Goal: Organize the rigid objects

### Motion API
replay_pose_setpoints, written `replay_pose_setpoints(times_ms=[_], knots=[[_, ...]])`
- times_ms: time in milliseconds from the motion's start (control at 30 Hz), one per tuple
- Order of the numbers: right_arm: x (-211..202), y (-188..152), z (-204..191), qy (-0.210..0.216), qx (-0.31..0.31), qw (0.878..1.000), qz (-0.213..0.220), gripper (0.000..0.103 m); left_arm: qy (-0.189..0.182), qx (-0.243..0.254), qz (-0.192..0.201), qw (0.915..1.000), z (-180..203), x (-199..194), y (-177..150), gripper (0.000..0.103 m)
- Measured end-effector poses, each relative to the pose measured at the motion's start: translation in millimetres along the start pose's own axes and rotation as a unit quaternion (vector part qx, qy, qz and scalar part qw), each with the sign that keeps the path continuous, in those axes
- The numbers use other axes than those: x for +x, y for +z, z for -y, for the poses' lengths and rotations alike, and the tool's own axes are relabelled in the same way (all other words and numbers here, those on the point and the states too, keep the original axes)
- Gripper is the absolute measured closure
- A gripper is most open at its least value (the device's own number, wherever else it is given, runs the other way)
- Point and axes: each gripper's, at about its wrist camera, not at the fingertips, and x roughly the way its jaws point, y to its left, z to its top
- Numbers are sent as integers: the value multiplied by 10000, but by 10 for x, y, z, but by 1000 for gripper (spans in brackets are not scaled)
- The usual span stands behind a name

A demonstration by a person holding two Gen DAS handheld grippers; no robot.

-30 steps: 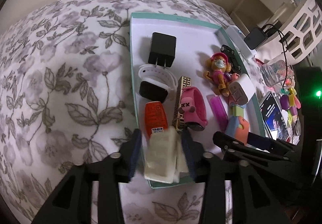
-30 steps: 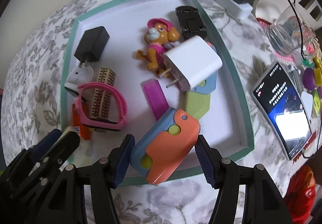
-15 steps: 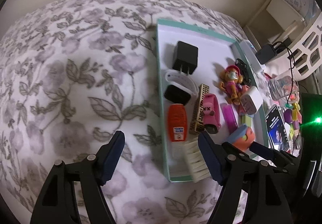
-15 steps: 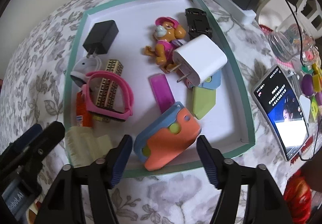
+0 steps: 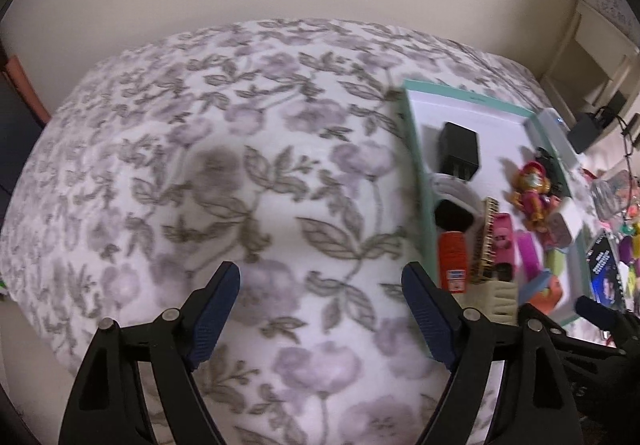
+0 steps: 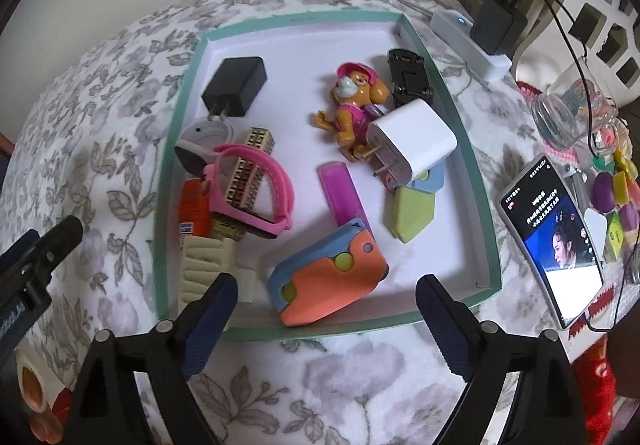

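Observation:
A teal-rimmed white tray (image 6: 490, 217) on the floral cloth holds a black charger (image 6: 236, 85), a pink watch band (image 6: 256, 185), a dog figure (image 6: 352, 101), a white charger (image 6: 412, 141), a blue and orange toy (image 6: 328, 277) and a cream ridged piece (image 6: 204, 265). My right gripper (image 6: 324, 315) is open and empty just short of the tray's near rim. My left gripper (image 5: 320, 301) is open and empty over bare cloth left of the tray (image 5: 416, 165). It also shows at the left edge of the right wrist view (image 6: 36, 257).
A phone (image 6: 552, 237) with a lit screen lies right of the tray. A glass jar (image 6: 568, 113), small coloured toys (image 6: 612, 193), a white power strip (image 6: 468, 41) with a black plug and cables stand at the back right.
My left gripper let go of the cream ridged piece in the tray, opened and drew back to the left. My right gripper opened off the blue and orange toy and pulled back.

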Motion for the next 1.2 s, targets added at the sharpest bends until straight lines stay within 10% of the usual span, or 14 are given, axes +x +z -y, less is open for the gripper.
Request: replay_pose_setpoints(times_ms=[1200], knots=[[-689, -173, -367, -134, -425, 9920, 1179, 0, 378, -254, 699, 9965, -345, -425, -123, 14]])
